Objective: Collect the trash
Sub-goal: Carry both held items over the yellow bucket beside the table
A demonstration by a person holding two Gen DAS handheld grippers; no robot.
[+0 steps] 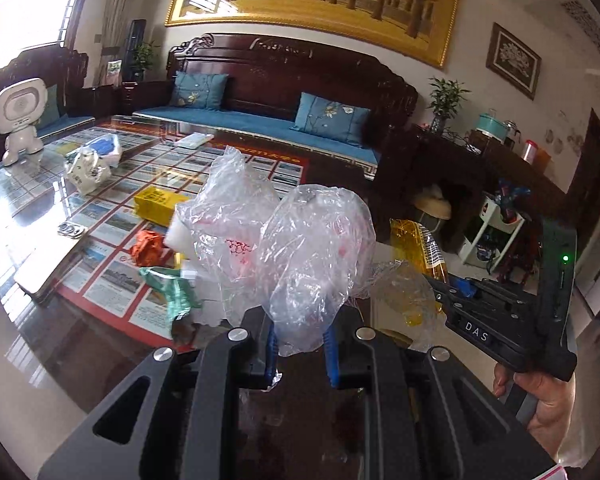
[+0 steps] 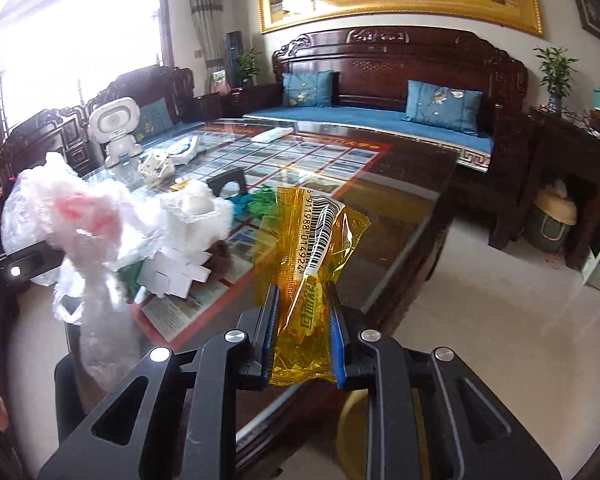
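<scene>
Both your grippers hold trash above the near edge of the glass table [image 2: 400, 216].

Your left gripper [image 1: 300, 344] is clamped on a crumpled clear plastic bag [image 1: 312, 248] that billows up ahead of its fingers. Your right gripper [image 2: 304, 336], level and just to its right, pinches a yellow wrapper [image 2: 312, 264] upright between blue pads [image 2: 271, 320]. Ahead and left of the claws lie an orange scrap [image 1: 146, 246], a green wrapper [image 1: 172, 284] and a yellow box [image 1: 158, 204]. To the right, bare floor [image 2: 500, 288] runs on to the blue-cushioned sofa [image 2: 380, 120].
</scene>
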